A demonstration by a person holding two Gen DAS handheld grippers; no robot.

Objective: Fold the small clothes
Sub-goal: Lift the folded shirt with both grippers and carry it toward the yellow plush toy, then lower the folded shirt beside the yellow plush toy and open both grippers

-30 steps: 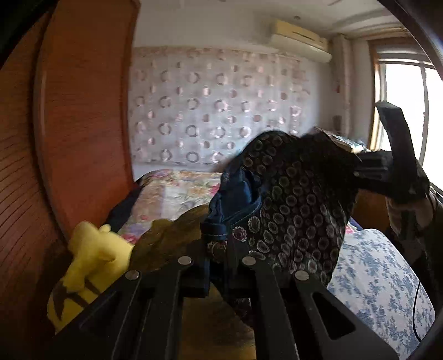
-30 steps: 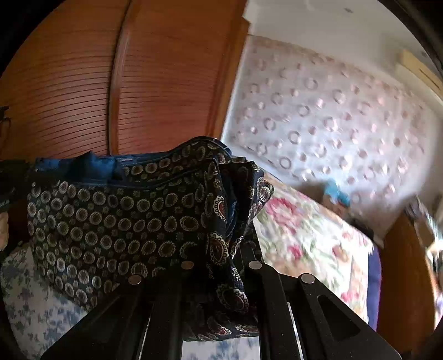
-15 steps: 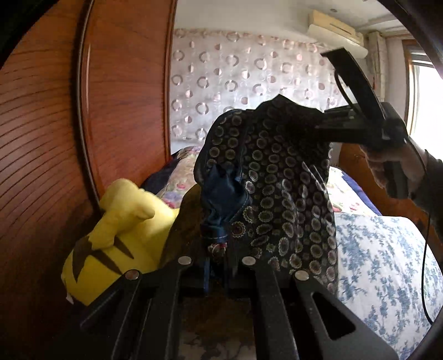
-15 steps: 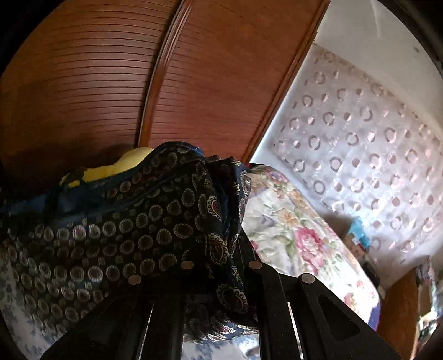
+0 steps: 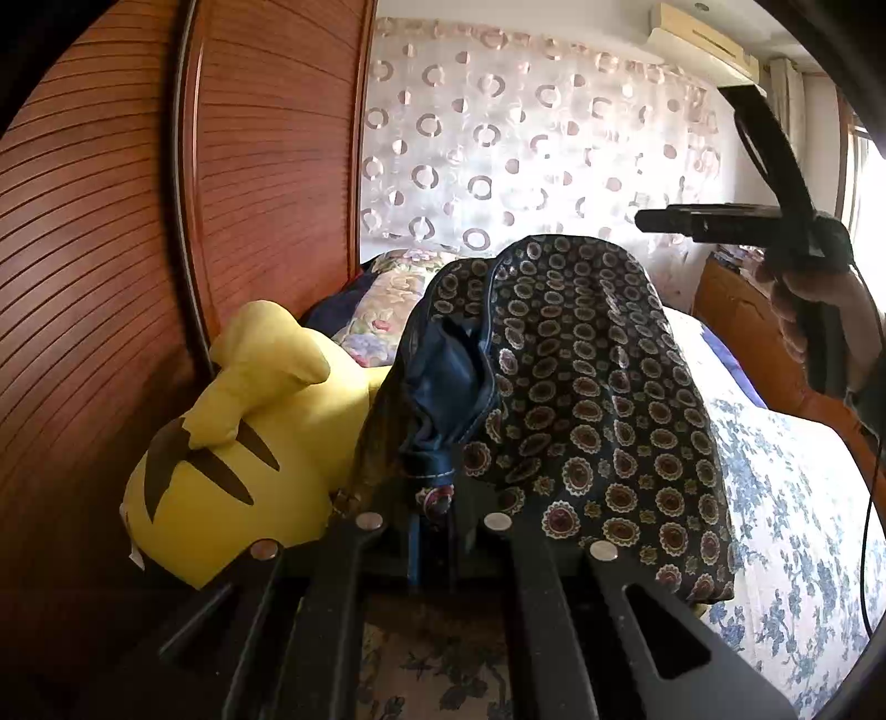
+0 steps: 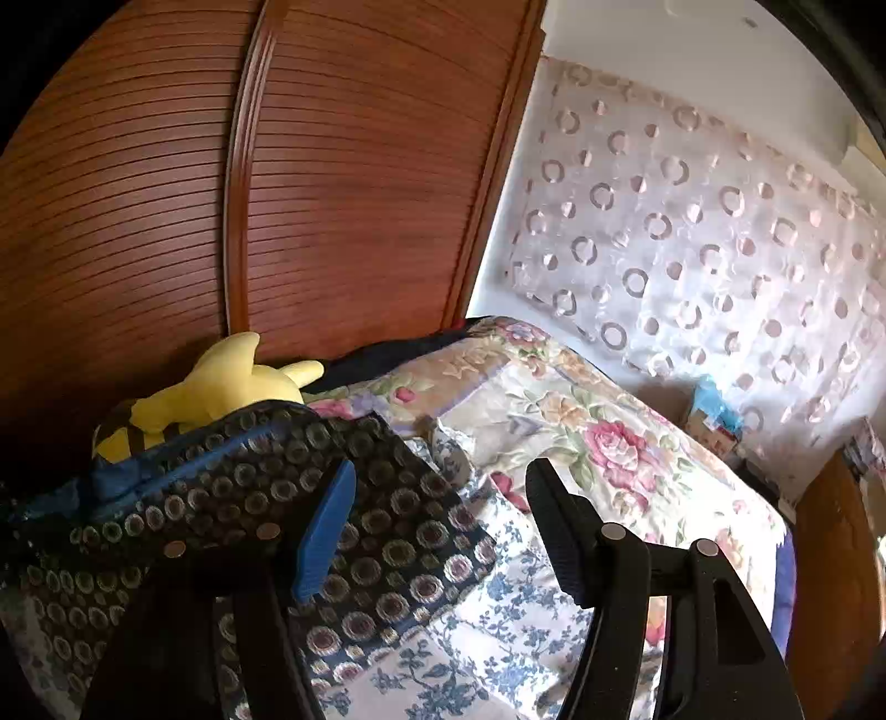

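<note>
Bedroom: floral-sheeted bed [image 6: 498, 653] by wooden wardrobe.
Progress: dark medallion-print cloth garment [image 5: 587, 387] partly folded, unfinished.
Left gripper [image 5: 437, 515]: jaws clamped on garment.
Right gripper [image 6: 437, 526]: jaws opening, empty.

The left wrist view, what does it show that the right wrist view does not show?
Only the left wrist view: the left tool shut on the patterned garment, the hand holding the right tool, and the air conditioner.
Only the right wrist view: the right tool, its jaws opening with nothing between them.
Both: garment, yellow plush toy, wooden wardrobe, bed.
</note>
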